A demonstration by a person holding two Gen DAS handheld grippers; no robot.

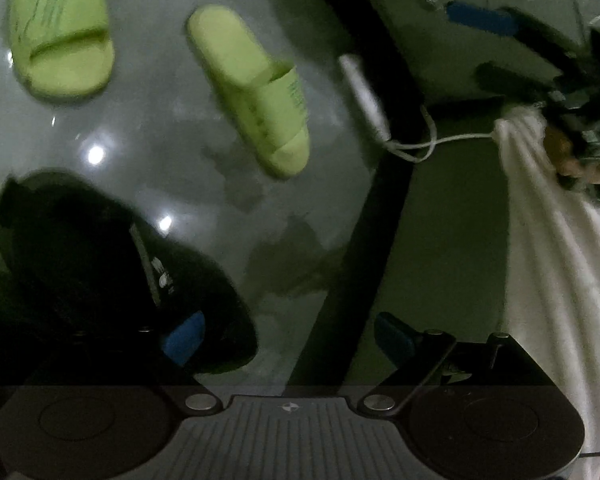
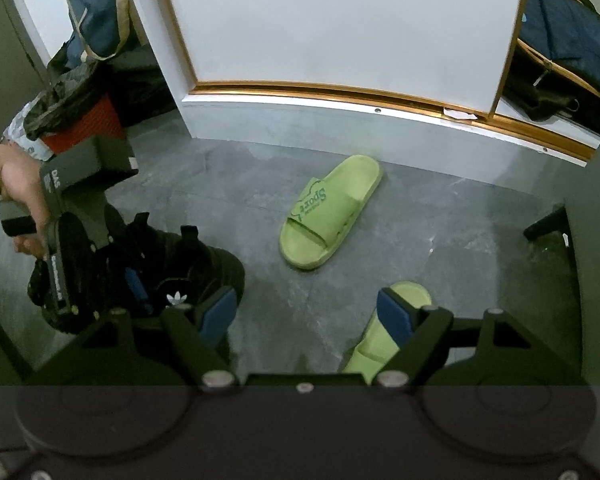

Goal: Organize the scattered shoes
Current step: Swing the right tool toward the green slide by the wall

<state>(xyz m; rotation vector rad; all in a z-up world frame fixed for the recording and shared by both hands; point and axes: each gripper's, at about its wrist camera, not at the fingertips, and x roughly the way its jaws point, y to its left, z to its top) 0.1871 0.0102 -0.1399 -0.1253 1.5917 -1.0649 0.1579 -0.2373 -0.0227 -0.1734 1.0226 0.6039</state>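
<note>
Below me spreads grey stone floor (image 2: pixel 440 216) before a white gold-trimmed panel (image 2: pixel 340 32). Both my grippers, left (image 1: pixel 288 336) and right (image 2: pixel 306 312), gape empty; a black sneaker (image 1: pixel 100 256) lies left of each, green slippers (image 2: pixel 328 212) ahead.

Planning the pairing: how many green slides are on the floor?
2. One green slide lies near the white baseboard; the other sits behind the right tongs. More may be hidden.

The grey floor (image 2: pixel 440 224) carries two green slippers; one slipper (image 2: pixel 330 212) lies near the white wall base, the other slipper (image 2: pixel 380 336) nearer the camera. A black sneaker (image 2: pixel 188 276) sits left of them, apart.
</note>
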